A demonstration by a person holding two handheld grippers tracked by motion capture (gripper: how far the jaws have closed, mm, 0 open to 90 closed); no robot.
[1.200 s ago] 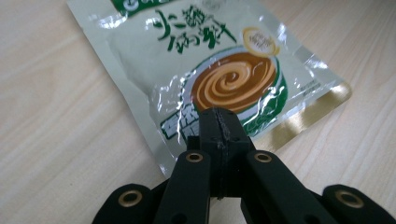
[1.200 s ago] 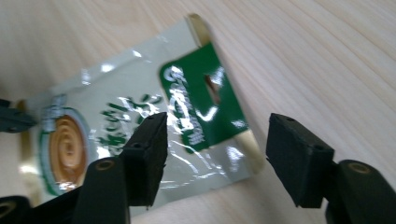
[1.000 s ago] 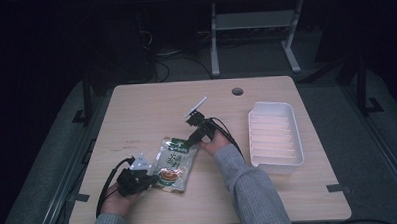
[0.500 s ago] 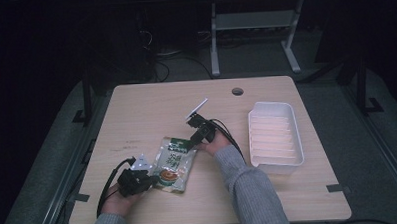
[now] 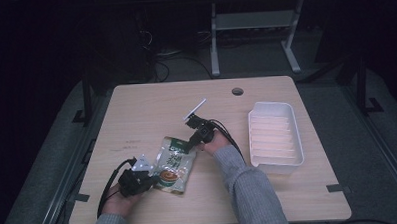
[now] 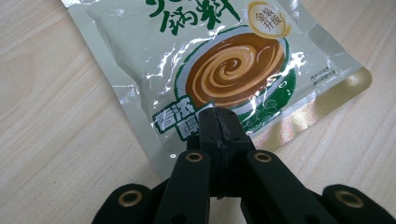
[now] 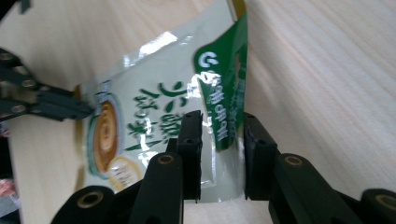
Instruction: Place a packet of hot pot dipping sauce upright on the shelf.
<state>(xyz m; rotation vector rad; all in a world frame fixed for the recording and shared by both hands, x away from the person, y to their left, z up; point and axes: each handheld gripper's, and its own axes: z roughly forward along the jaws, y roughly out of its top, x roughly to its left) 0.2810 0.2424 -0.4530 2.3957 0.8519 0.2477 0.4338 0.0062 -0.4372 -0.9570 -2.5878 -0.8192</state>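
A pale green soup-base pouch point(image 5: 173, 165) with a brown swirl print lies flat on the wooden table point(image 5: 146, 114). My left gripper point(image 5: 153, 182) is shut, and its tips point(image 6: 217, 123) rest on the pouch point(image 6: 224, 60) near its lower edge. I cannot tell whether it pinches the film. My right gripper point(image 5: 190, 142) is at the pouch's far end. Its jaws have just been closing and still stand apart point(image 7: 222, 121). The green-banded corner of the pouch point(image 7: 149, 102) lies between them, bent up against one jaw. The left gripper point(image 7: 86, 109) touches the pouch's opposite end.
A white ribbed tray point(image 5: 274, 105) stands to the right of the hands. A round cable hole point(image 5: 237, 91) is near the table's far edge. Black cables trail from both grippers across the table. Dark floor and a metal stand lie beyond.
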